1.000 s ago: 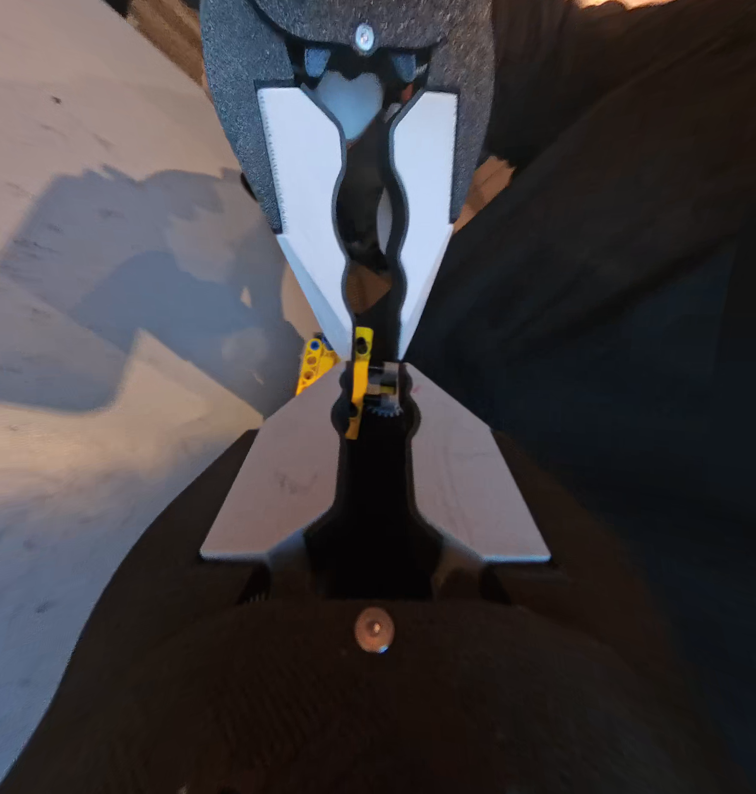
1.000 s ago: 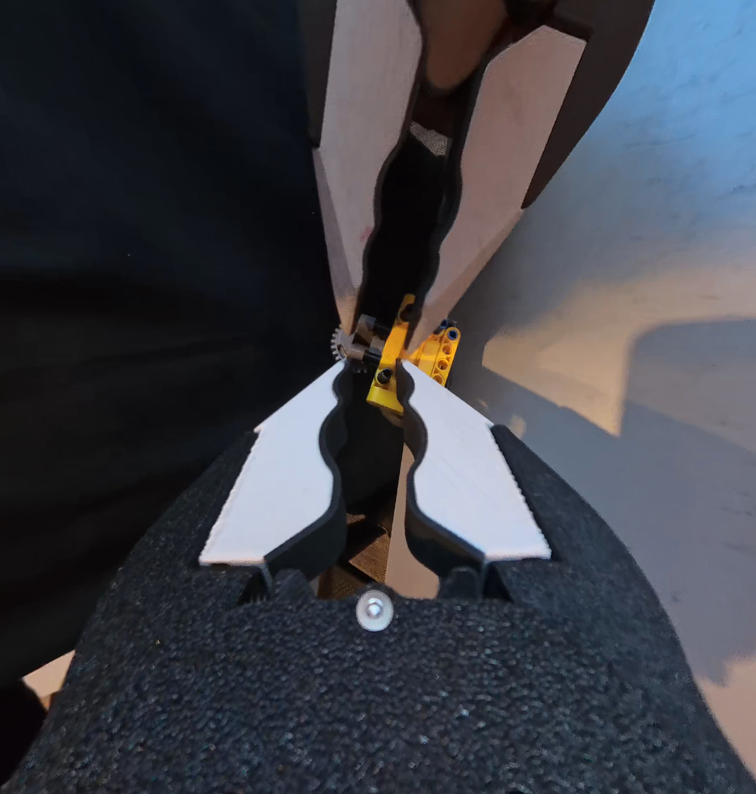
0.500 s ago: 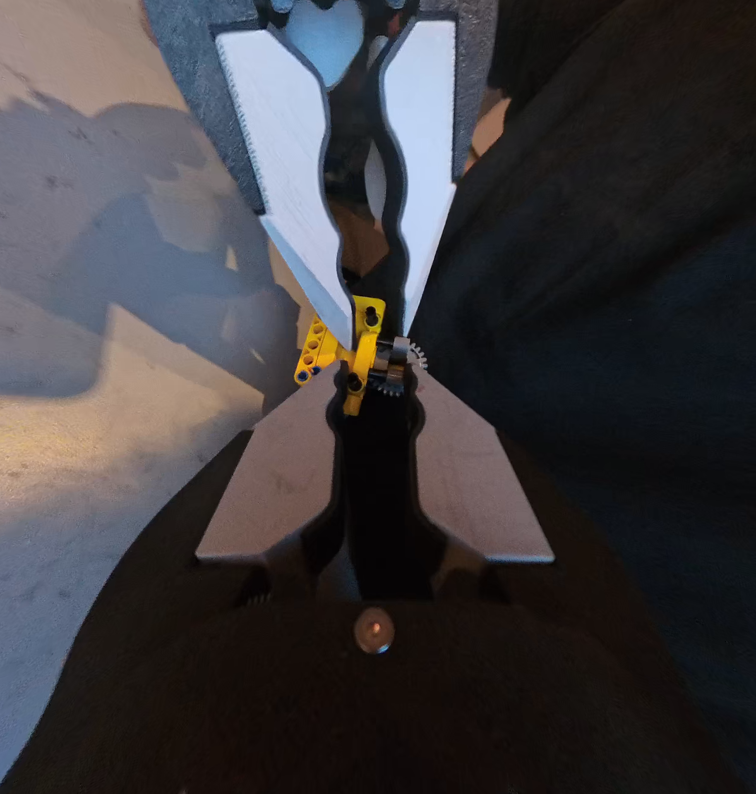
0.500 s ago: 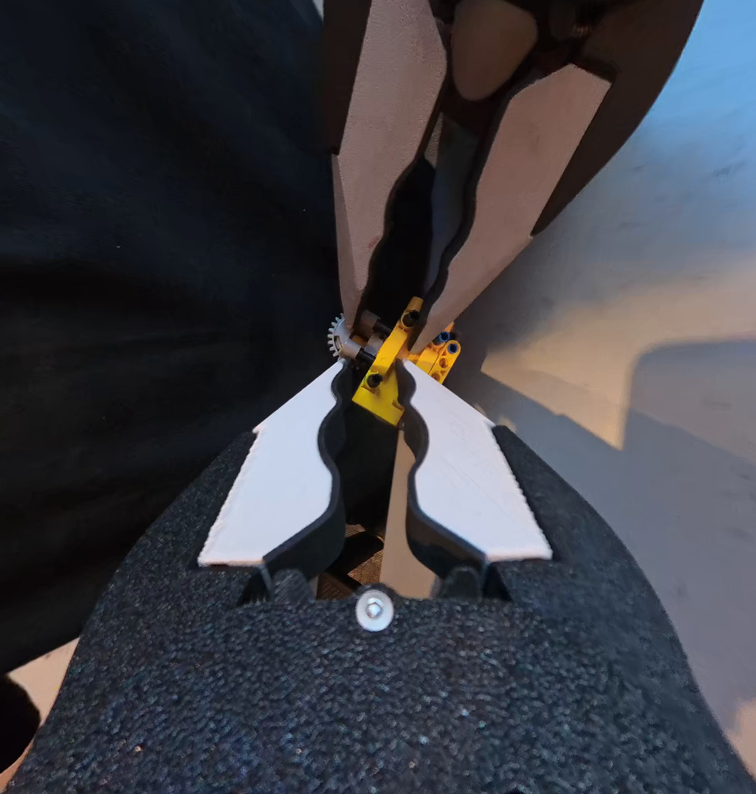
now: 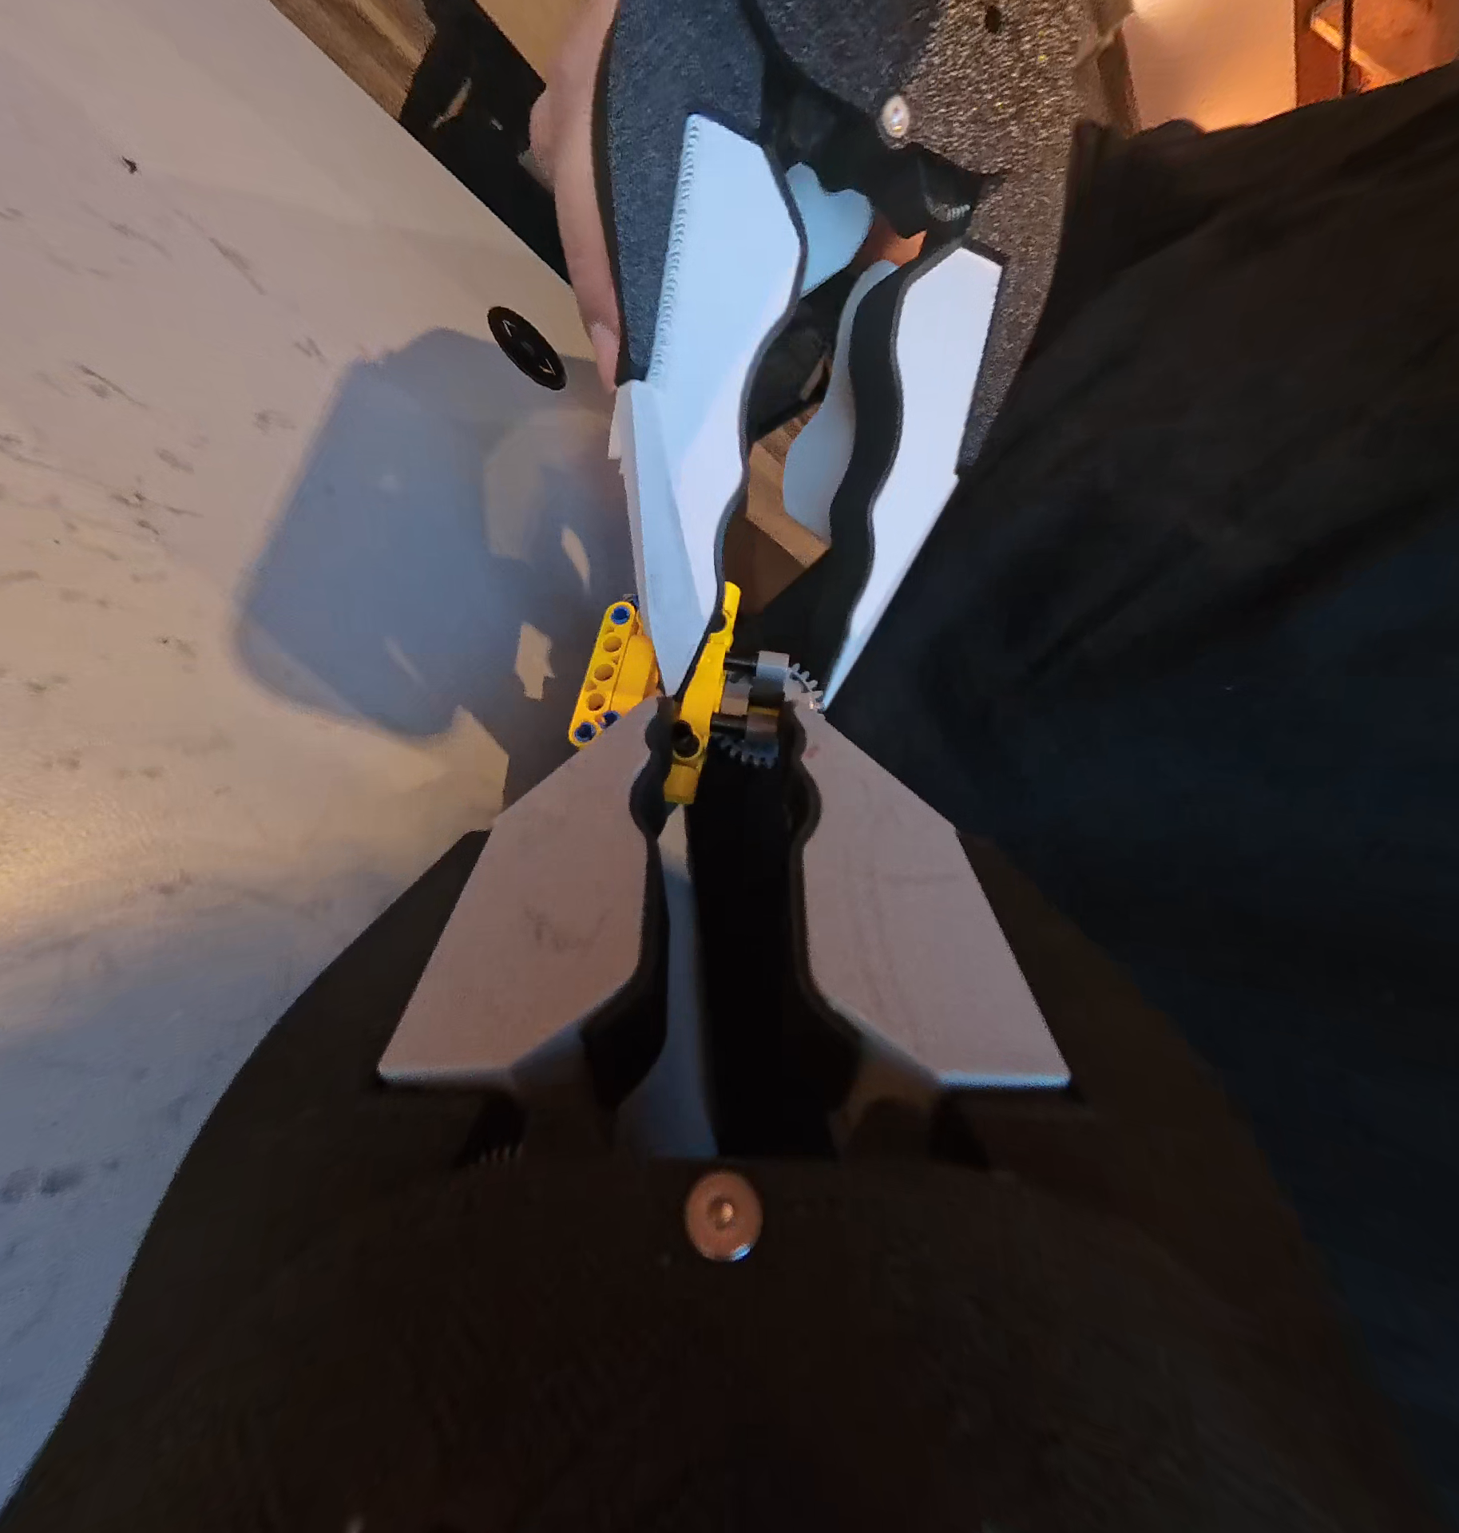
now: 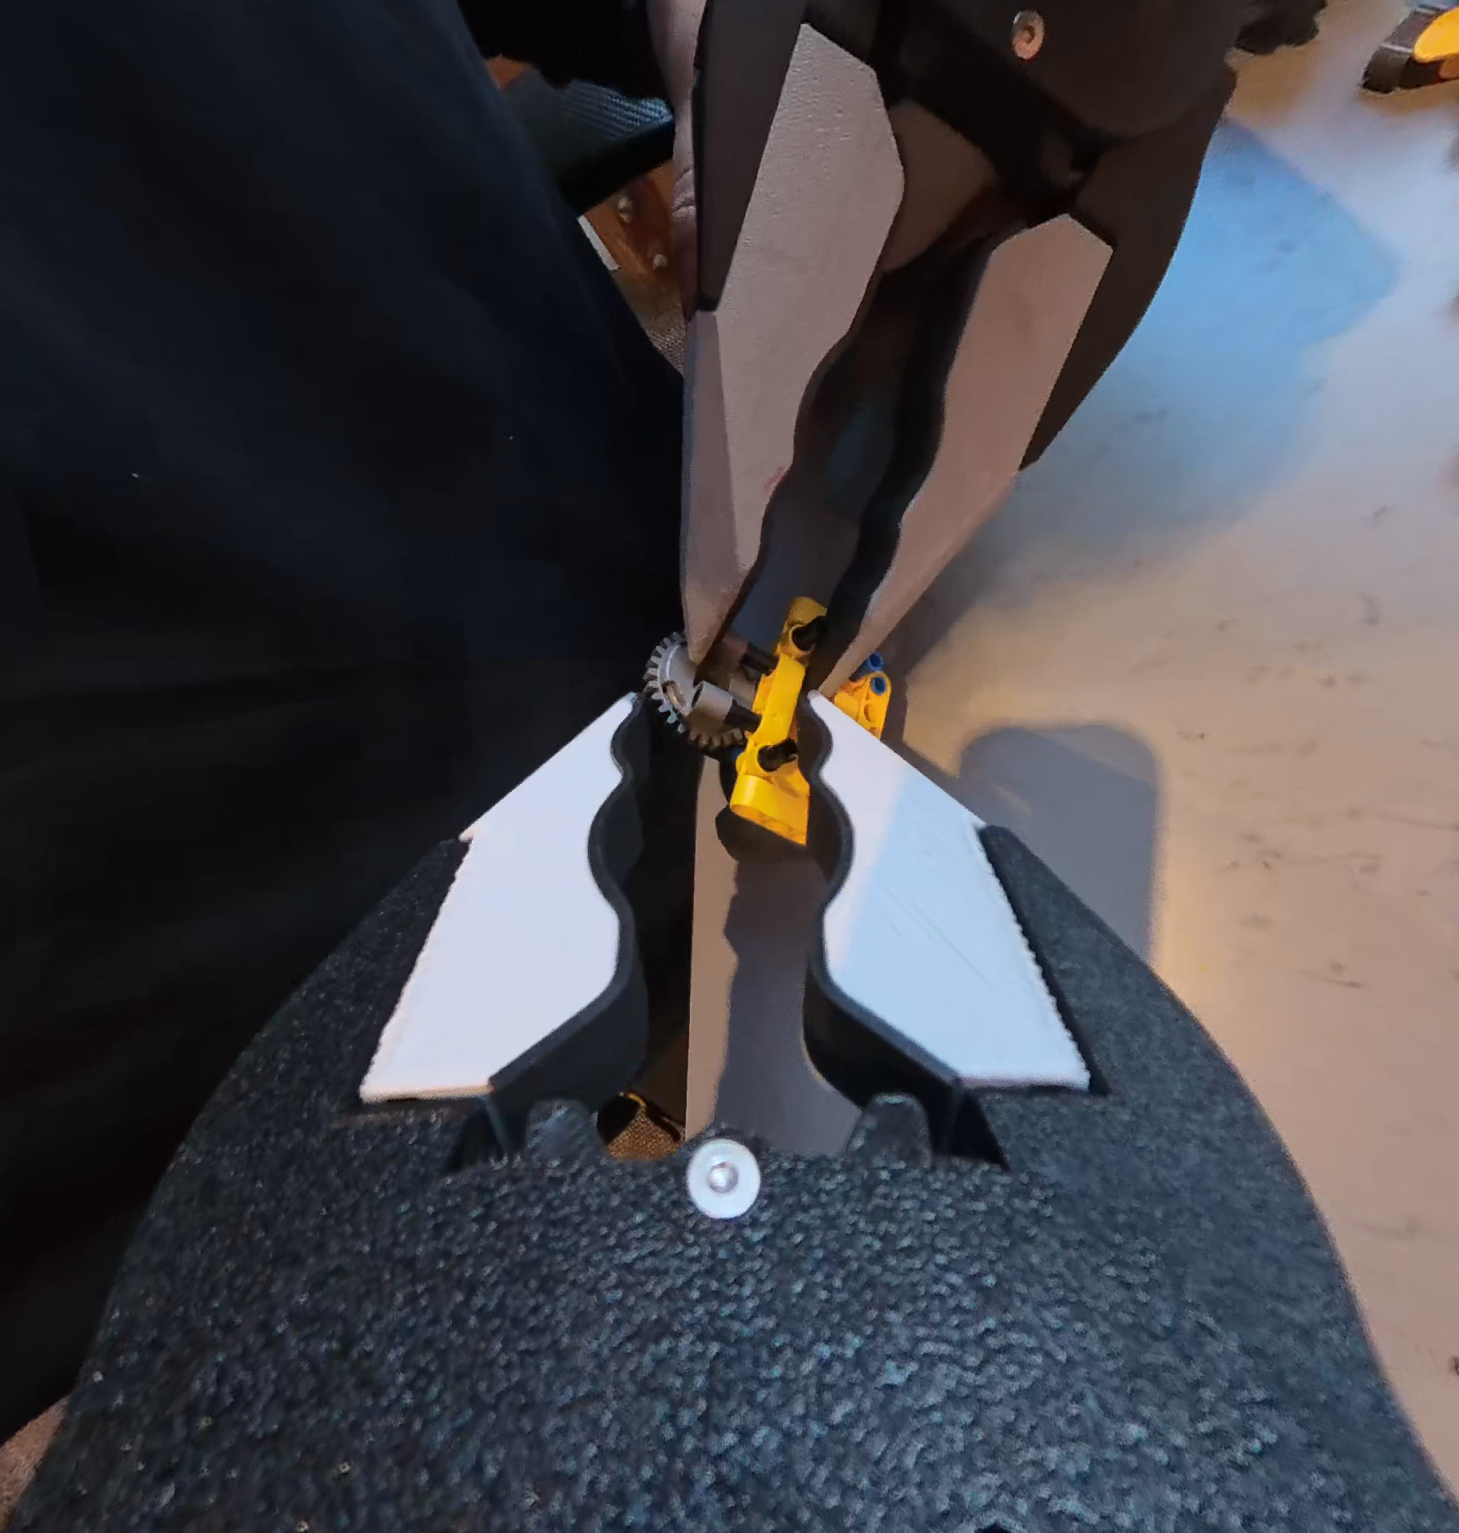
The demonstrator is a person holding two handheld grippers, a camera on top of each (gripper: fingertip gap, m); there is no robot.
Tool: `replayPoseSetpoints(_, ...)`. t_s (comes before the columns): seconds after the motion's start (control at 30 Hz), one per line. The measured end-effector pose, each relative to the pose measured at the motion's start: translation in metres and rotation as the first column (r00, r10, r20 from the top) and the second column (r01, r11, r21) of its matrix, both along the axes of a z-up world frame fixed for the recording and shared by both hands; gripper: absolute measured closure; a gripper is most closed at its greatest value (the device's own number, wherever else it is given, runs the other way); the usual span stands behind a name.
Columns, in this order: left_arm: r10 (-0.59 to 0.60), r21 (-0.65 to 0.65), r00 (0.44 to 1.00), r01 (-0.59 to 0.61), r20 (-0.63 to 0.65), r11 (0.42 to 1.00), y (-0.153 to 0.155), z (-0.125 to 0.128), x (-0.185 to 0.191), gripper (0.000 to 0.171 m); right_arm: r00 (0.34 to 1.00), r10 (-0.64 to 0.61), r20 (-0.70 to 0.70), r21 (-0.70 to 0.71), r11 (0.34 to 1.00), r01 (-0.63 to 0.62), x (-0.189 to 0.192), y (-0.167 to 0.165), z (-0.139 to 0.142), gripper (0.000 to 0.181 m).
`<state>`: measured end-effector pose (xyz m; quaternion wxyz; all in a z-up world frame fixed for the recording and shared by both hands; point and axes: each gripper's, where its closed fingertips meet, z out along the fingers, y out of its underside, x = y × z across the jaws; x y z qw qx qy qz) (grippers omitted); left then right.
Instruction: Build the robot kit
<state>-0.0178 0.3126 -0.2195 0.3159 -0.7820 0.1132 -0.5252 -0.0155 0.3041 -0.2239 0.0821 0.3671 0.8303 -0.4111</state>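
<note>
Two grippers meet tip to tip over the edge of one pale tabletop (image 5: pixel 170 581), with one small toy-brick assembly (image 5: pixel 693 713) between them. The left gripper (image 5: pixel 722 734), with grey-beige fingers on a dark body, has its jaws closed on the assembly: the fingertips sit on either side of the yellow beam and the gear stack. The right gripper (image 6: pixel 722 709), with white fingers on a speckled black body, has its jaws parted; one finger touches the yellow beam's side, the other stands just beside the gear, and whether it clamps cannot be told. The assembly counts as follows: two yellow beams, the larger one (image 6: pixel 771 730) upright between the fingertips and a second one with a row of holes and blue pins (image 5: pixel 614 672) behind it toward the tabletop; one grey toothed gear (image 6: pixel 680 693); black pins and a grey bush between gear and beam. The assembly is held clear of the tabletop, above its edge. One round black disc (image 5: pixel 527 348) is set flat in the tabletop, well apart from the assembly. Dark fabric (image 6: pixel 253 498) fills the side away from the tabletop. No container is identifiable in either view
</note>
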Motion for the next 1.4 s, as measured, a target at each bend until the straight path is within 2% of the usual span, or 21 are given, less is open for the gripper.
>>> replayPoseSetpoints(0.1, 0.025, 0.010, 1.000, -0.025, 0.019, 1.000, -0.001, 0.000, 0.001, 0.148, 1.000, 0.009, -0.018, -0.015, 1.000, -0.009, 0.001, -0.001, 0.000, 0.147)
replayPoseSetpoints(0.27, 0.056, 0.019, 0.998, -0.056, 0.020, 0.998, -0.004, 0.000, 0.002, 0.149, 0.998, -0.034, 0.053, -0.098, 0.994, 0.040, 0.002, 0.002, 0.007, 0.151)
replayPoseSetpoints(0.43, 0.032, 0.040, 0.999, -0.032, -0.023, 0.999, -0.002, 0.005, 0.004, 0.149, 0.965, -0.010, 0.262, -0.104, 0.994, 0.038, 0.008, 0.004, 0.004, 0.157)
replayPoseSetpoints(0.6, 0.033, 0.077, 0.994, -0.024, -0.107, 0.997, -0.002, 0.006, 0.005, 0.149, 0.914, 0.047, 0.403, -0.104, 0.995, -0.005, 0.011, 0.001, 0.005, 0.154)
replayPoseSetpoints(0.73, 0.032, 0.066, 0.995, -0.026, -0.097, 0.997, -0.003, 0.006, 0.002, 0.149, 0.883, 0.079, 0.462, -0.147, 0.989, -0.012, 0.006, -0.001, 0.002, 0.159)
replayPoseSetpoints(0.9, 0.017, 0.060, 0.993, -0.010, -0.120, 0.998, -0.007, 0.006, 0.001, 0.149, 0.908, 0.117, 0.403, -0.093, 0.992, -0.087, 0.005, -0.008, -0.003, 0.160)
replayPoseSetpoints(1.07, 0.013, -0.019, 0.994, -0.015, -0.111, 1.000, -0.014, 0.007, -0.005, 0.149, 0.932, 0.110, 0.346, -0.095, 0.992, -0.082, -0.001, -0.013, -0.001, 0.160)
replayPoseSetpoints(1.13, 0.000, -0.044, 0.994, -0.005, -0.112, 0.999, -0.019, 0.012, -0.010, 0.140, 0.950, 0.097, 0.298, -0.106, 0.992, -0.068, -0.007, -0.013, 0.002, 0.159)
replayPoseSetpoints(1.2, 0.049, -0.041, 0.990, -0.055, -0.136, 0.998, -0.023, 0.016, -0.020, 0.131, 0.960, 0.082, 0.267, -0.090, 0.994, -0.059, -0.010, -0.011, -0.001, 0.159)
replayPoseSetpoints(1.27, 0.137, -0.019, 0.978, -0.142, -0.159, 0.990, -0.024, 0.018, -0.033, 0.116, 0.962, 0.074, 0.262, -0.113, 0.993, -0.045, -0.009, -0.013, -0.002, 0.160)
replayPoseSetpoints(1.33, 0.210, 0.021, 0.969, -0.209, -0.132, 0.978, -0.025, 0.023, -0.041, 0.121, 0.963, 0.071, 0.259, -0.144, 0.989, -0.034, -0.008, -0.015, -0.003, 0.160)
replayPoseSetpoints(1.37, 0.238, 0.021, 0.959, -0.238, -0.152, 0.971, -0.024, 0.015, -0.044, 0.120, 0.966, 0.071, 0.249, -0.150, 0.988, -0.034, -0.009, -0.016, -0.003, 0.160)
replayPoseSetpoints(1.4, 0.238, -0.001, 0.957, -0.242, -0.166, 0.970, -0.024, 0.005, -0.043, 0.111, 0.969, 0.073, 0.236, -0.149, 0.988, -0.038, -0.009, -0.017, -0.002, 0.160)
